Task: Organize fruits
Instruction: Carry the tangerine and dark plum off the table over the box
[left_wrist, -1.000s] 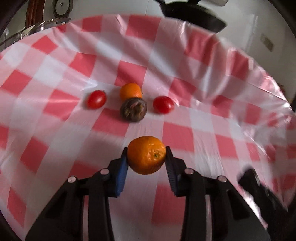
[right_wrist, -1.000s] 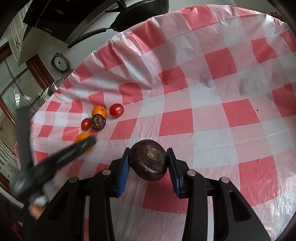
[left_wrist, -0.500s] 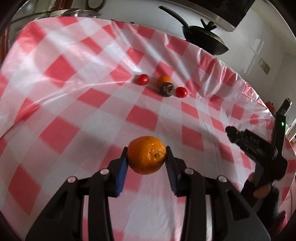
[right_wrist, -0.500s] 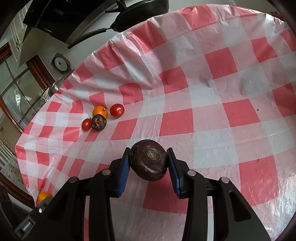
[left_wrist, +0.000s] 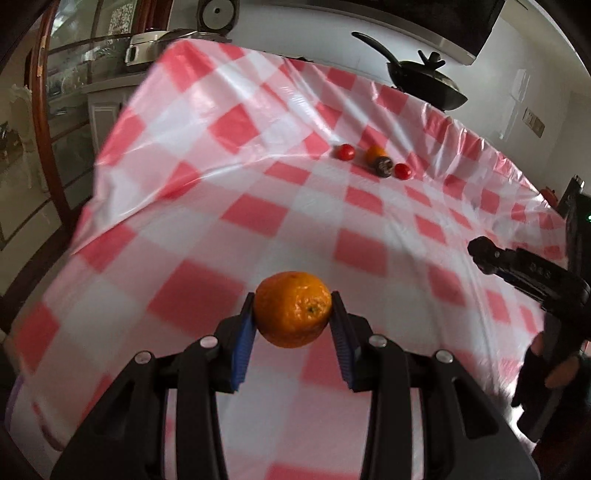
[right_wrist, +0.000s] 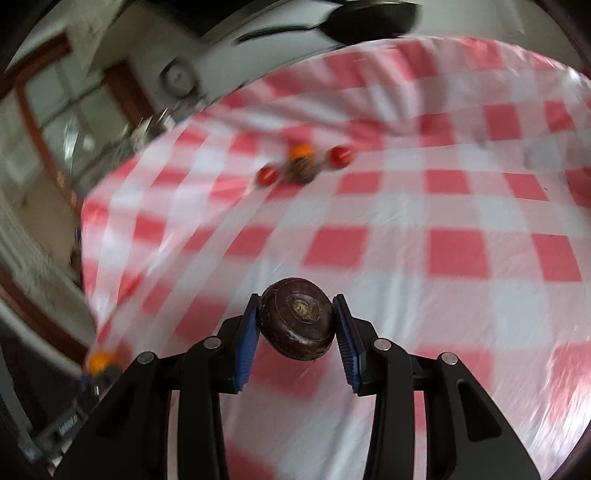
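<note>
While I look down the left hand-held gripper, its blue pads are pinching an orange from both sides, lifted clear of the surface with its red and white checked cloth. My right hand-held gripper is pressed onto a dark brown round fruit in the same way, also held above the cloth. In the left view, the right tool shows at the right edge, with a hand around its grip. Far across the surface lies a small cluster: a tomato at the left, a second orange touching a second dark fruit, and another tomato just beside them at the right. Beyond the far edge sits a black pan. The right view is blurred.
</note>
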